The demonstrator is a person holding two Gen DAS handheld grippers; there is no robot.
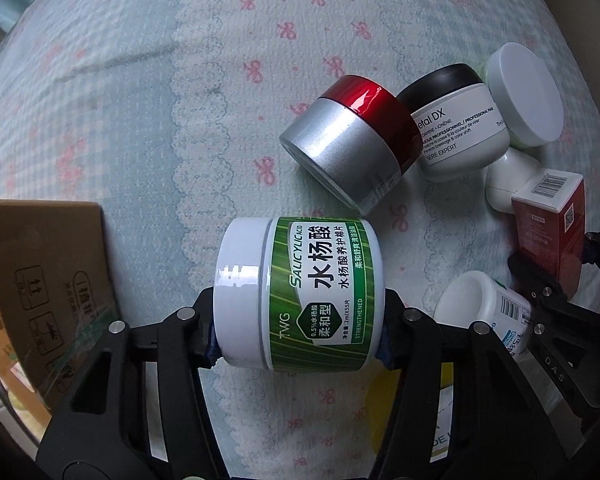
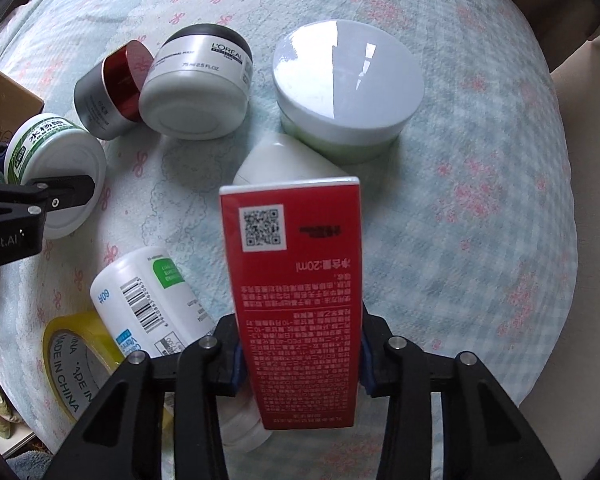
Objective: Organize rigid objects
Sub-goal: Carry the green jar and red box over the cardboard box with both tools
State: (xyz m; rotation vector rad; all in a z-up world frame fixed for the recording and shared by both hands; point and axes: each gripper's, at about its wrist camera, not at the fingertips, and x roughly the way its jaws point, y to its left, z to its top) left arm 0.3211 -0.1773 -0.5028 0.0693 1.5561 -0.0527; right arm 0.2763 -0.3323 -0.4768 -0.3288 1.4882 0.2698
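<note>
My left gripper (image 1: pixel 300 340) is shut on a green-labelled white jar (image 1: pixel 300 296), held sideways over the bedspread; the jar also shows in the right wrist view (image 2: pixel 56 168). My right gripper (image 2: pixel 300 356) is shut on a red carton (image 2: pixel 296 272), seen at the right edge of the left wrist view (image 1: pixel 552 232). On the cloth lie a silver jar with a red lid (image 1: pixel 352 140), a white L'Oréal jar with a black lid (image 2: pixel 196 84), a large white-lidded green jar (image 2: pixel 348 84), a white barcoded bottle (image 2: pixel 152 300) and a small white bottle (image 2: pixel 276 160).
A cardboard box (image 1: pixel 48 288) stands at the left edge of the bed. A yellow tape roll (image 2: pixel 72 364) lies near the barcoded bottle. The pale green bedspread (image 1: pixel 140 100) with pink bows extends far and left. A beige surface (image 2: pixel 580 240) borders the right.
</note>
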